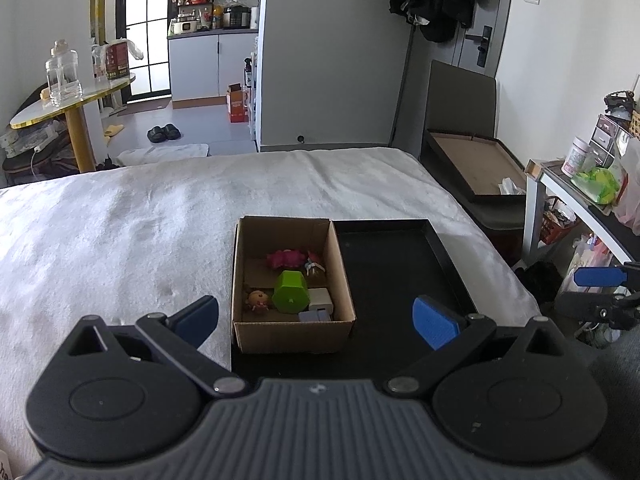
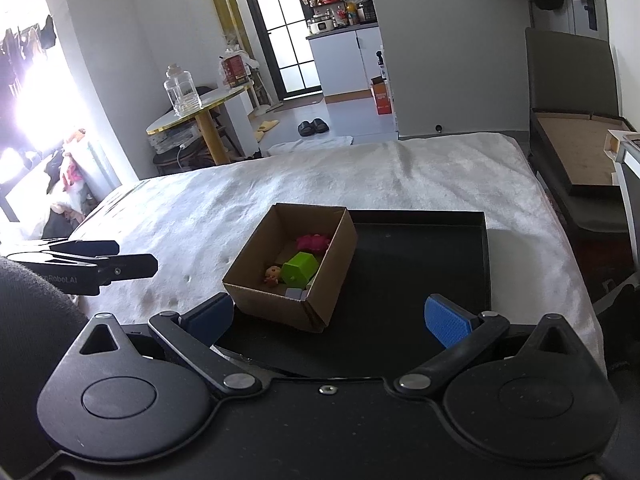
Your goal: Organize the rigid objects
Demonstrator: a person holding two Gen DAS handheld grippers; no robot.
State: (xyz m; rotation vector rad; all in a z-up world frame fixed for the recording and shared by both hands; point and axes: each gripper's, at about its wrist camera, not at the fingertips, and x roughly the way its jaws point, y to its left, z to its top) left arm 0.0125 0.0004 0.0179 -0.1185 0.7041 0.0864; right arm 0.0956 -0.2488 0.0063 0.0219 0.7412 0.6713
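Observation:
An open cardboard box [image 1: 256, 272] sits on the left part of a black tray [image 1: 400, 280] on the white bed. Inside lie a green block [image 1: 291, 292], a pink toy [image 1: 285, 258], a small doll figure [image 1: 258, 300], a white block [image 1: 320, 298] and a grey-blue block [image 1: 316, 315]. My left gripper [image 1: 316, 320] is open and empty, just before the box. The box [image 2: 256, 276] and tray [image 2: 420, 264] also show in the right wrist view. My right gripper [image 2: 330, 318] is open and empty at the tray's near edge.
The white blanket [image 1: 140, 220] covers the bed to the left and beyond the tray. A dark chair with a flat cardboard box [image 1: 476, 164] stands at the bed's right. A shelf with clutter [image 1: 592, 184] is at the far right. A round table [image 2: 200, 108] stands far left.

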